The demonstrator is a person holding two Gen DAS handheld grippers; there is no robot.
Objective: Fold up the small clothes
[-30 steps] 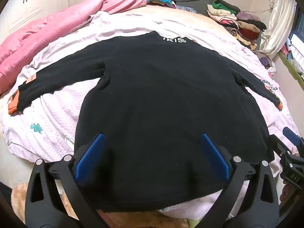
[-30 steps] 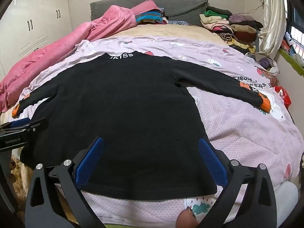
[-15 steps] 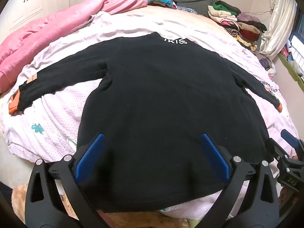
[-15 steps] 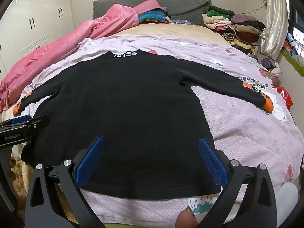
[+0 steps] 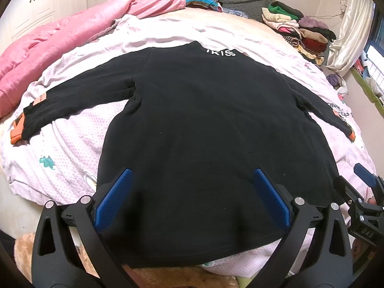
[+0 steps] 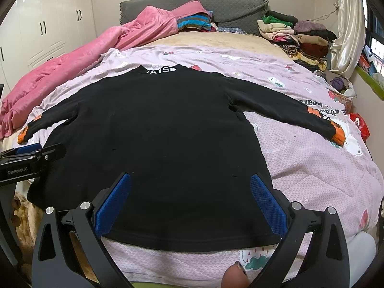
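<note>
- Sweater (image 5: 204, 124), black and long-sleeved, lies spread flat just ahead of both tools, hem nearest them, collar with white lettering (image 5: 220, 53) at the far end; its long axis runs straight away from the tools.
- Sleeves stretch out to either side: the left sleeve (image 5: 79, 98) ends in an orange cuff (image 5: 16, 134) well off to the left, the right sleeve (image 6: 288, 110) in an orange cuff (image 6: 337, 134) well off to the right.
- Left tool (image 5: 192, 199) hangs over the hem's left half, jaws spread wide, gripping nothing.
- Right tool (image 6: 190, 199) hangs over the hem's right half, likewise wide open and empty; each tool is nearer the sleeve on its own side.
- My reading: a first fold would bring a sleeve in across the body, so each tool must travel forward and outward.
- Bed cover (image 6: 312, 168), pale pink and patterned, carries the sweater; it is soft and may ruck under a drag.
- Pink quilt (image 6: 72, 72) lies heaped far-left, a stack of folded clothes (image 6: 300, 33) far-right, white wardrobe (image 6: 36, 28) beyond on the left.
</note>
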